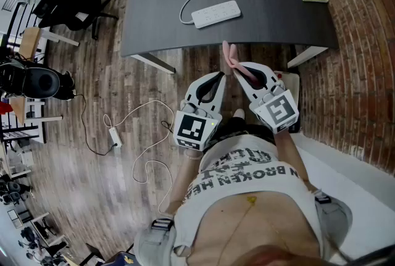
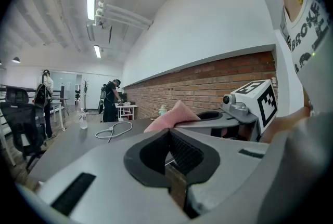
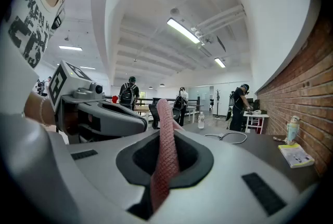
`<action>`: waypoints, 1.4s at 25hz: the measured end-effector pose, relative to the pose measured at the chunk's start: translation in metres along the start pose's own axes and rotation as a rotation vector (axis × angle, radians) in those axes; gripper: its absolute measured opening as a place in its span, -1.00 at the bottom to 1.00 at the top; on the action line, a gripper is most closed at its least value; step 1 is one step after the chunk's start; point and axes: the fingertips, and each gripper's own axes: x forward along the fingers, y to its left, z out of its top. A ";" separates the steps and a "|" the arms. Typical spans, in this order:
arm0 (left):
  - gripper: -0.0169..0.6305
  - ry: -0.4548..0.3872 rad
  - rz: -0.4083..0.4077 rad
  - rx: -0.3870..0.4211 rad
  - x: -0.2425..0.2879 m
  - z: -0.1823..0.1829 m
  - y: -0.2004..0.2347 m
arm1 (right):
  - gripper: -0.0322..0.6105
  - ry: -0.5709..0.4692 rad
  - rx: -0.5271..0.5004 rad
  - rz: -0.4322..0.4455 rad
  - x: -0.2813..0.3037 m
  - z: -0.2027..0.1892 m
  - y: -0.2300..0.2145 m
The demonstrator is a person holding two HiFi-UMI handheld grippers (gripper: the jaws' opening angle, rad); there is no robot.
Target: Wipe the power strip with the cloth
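The right gripper [image 1: 239, 70] has its fingers pinching the pink cloth [image 1: 229, 56]. The cloth stands up between them, so I think it is held ready as a wiping pad. The left gripper [image 1: 217, 79] has its fingers pressed together with nothing between them, probably kept free to steady the strip. The white power strip [image 1: 216, 13] lies on the dark counter [image 1: 154, 12], well ahead of both grippers and untouched, so wiping first needs a reach forward.

My left gripper [image 2: 168, 134]: jaws closed together, nothing between them. Just beyond, a pink cloth [image 2: 171, 115] at the right gripper [image 2: 183, 124] tip. The dark worktop [image 2: 62, 147] carries a white cable [image 2: 113, 130] and a bottle [image 2: 83, 119].
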 end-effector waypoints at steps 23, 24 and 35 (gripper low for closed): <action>-0.92 0.022 0.014 -0.043 0.056 -0.011 0.055 | -0.85 0.016 0.075 0.017 0.044 -0.016 -0.054; -0.92 0.022 0.012 -0.044 0.063 -0.010 0.064 | -0.85 0.022 0.079 0.010 0.051 -0.017 -0.063; -0.92 0.053 -0.127 -0.022 0.175 0.000 0.156 | -0.85 0.047 0.061 -0.050 0.152 -0.011 -0.155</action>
